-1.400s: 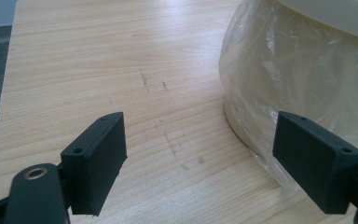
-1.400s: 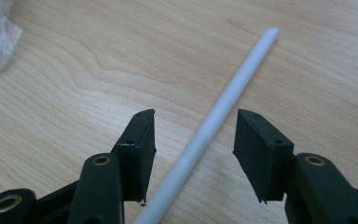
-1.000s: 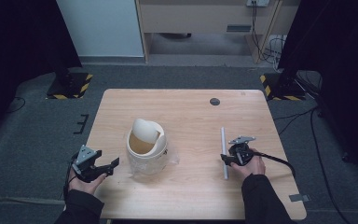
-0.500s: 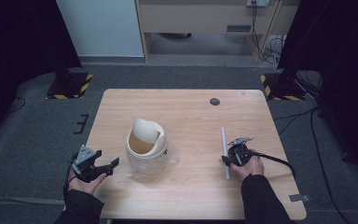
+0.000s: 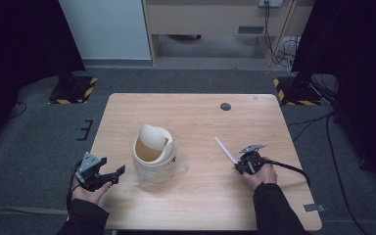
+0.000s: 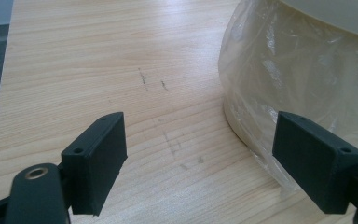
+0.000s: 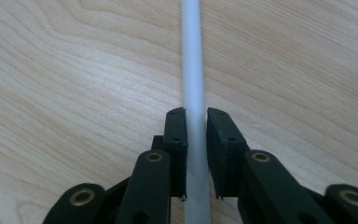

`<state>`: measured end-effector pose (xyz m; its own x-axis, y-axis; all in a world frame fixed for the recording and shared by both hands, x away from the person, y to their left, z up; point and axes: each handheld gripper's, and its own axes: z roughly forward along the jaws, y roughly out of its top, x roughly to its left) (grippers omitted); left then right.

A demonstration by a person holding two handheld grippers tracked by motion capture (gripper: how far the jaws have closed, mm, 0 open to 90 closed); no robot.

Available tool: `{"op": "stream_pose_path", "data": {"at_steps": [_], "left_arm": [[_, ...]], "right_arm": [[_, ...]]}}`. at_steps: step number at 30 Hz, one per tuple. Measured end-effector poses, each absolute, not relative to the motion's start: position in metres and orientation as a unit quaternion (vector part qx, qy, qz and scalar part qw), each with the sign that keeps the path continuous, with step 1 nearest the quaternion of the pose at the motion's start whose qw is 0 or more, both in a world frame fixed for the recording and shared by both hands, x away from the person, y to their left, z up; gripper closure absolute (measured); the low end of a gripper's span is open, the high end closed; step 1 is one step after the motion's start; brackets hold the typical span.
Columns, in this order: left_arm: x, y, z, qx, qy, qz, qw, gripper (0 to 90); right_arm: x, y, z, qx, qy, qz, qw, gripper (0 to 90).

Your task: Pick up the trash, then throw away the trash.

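High view: bin [image 5: 154,152] with swing lid and plastic liner sits left of centre on the surface [image 5: 200,117]. Left gripper [image 5: 112,174] waits just beside it. Right gripper [image 5: 239,167] holds a white tube [image 5: 223,149], well apart from the bin.

Left gripper view: jaws wide apart, liner [image 6: 303,84] near the right one, likely lined up to steady the bin.

Right gripper view: jaws clamped on the tube [image 7: 193,74] near one end, leaving its length free.

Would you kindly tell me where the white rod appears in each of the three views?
High view: the white rod lies right of centre, held by the right gripper.
Left gripper view: not in it.
Right gripper view: the rod runs up the middle.
Shared landmark: the wooden table.
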<state>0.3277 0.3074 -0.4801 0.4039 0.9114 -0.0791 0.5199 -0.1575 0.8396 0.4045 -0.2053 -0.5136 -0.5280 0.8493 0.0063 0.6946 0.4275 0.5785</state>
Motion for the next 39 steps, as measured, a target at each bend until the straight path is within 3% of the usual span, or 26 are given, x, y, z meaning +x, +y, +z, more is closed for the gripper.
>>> {"op": "stream_pose_path", "data": {"at_steps": [21, 39], "left_arm": [[0.328, 0.31, -0.478, 0.716, 0.495, 0.235, 0.433, 17.6], [0.324, 0.313, -0.465, 0.688, 0.493, 0.251, 0.47, 18.7]], "right_arm": [[0.405, -0.216, -0.499, 0.473, 0.809, 0.315, 0.15, 79.4], [0.396, -0.237, -0.462, 0.466, 0.745, 0.435, 0.195, 79.4]]}}
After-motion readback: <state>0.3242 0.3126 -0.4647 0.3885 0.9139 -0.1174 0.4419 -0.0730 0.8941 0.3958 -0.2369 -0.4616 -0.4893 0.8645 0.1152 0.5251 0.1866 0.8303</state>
